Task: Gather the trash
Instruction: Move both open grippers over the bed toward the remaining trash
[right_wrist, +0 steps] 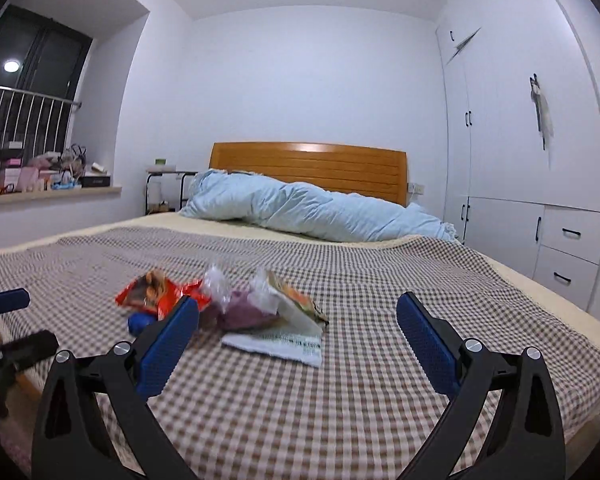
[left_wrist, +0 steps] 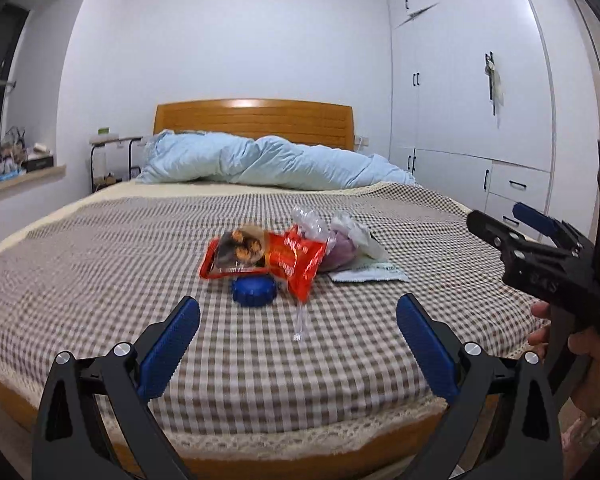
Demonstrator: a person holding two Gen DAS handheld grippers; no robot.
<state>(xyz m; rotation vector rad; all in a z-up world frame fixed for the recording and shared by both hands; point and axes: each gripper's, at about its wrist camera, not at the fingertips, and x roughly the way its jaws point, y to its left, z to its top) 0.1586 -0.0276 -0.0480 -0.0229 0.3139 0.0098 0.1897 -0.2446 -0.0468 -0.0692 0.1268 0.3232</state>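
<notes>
Left gripper (left_wrist: pixel 298 316) spread wide, empty, above checked bedspread (left_wrist: pixel 100 264). Just ahead of its fingers: blue cap (left_wrist: pixel 254 290), red snack wrapper (left_wrist: pixel 268 258), clear plastic bag (left_wrist: pixel 332 236), white packet (left_wrist: pixel 368 274). Right gripper (right_wrist: pixel 298 316) likewise wide, empty, trash ahead and left.

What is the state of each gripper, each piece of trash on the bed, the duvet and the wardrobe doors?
left gripper: open, empty, above the bed's near edge.
right gripper: open, empty.
red snack bag: torn open, lying flat.
blue cap: loose on the blanket, beside the bag.
clear plastic wrap: crumpled.
white paper packet: flat on the blanket.
light blue duvet: bunched at the headboard.
upper wardrobe door: ajar; the rest closed.
</notes>
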